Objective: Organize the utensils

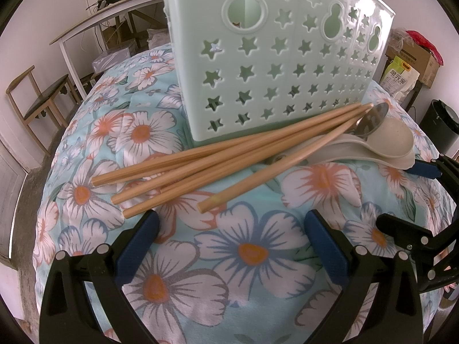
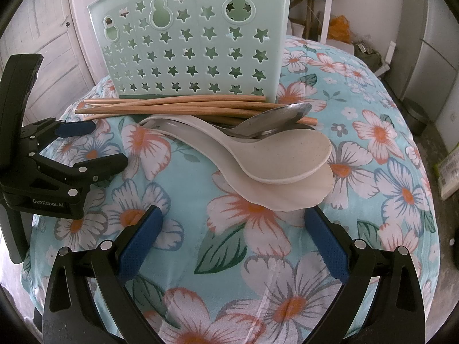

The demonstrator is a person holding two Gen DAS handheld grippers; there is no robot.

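Observation:
A pale green utensil holder with star-shaped holes stands on the flowered cloth. Several wooden chopsticks lie in a loose bundle in front of it. Two cream plastic rice spoons are stacked beside them, and a metal spoon rests on top. My left gripper is open just short of the chopstick ends, holding nothing. My right gripper is open just short of the lower rice spoon's bowl, holding nothing. Each gripper shows at the edge of the other's view.
The flowered cloth covers a rounded table. A wooden chair and a white desk stand far left. Boxes and bags and a black bin are at right. A door is behind.

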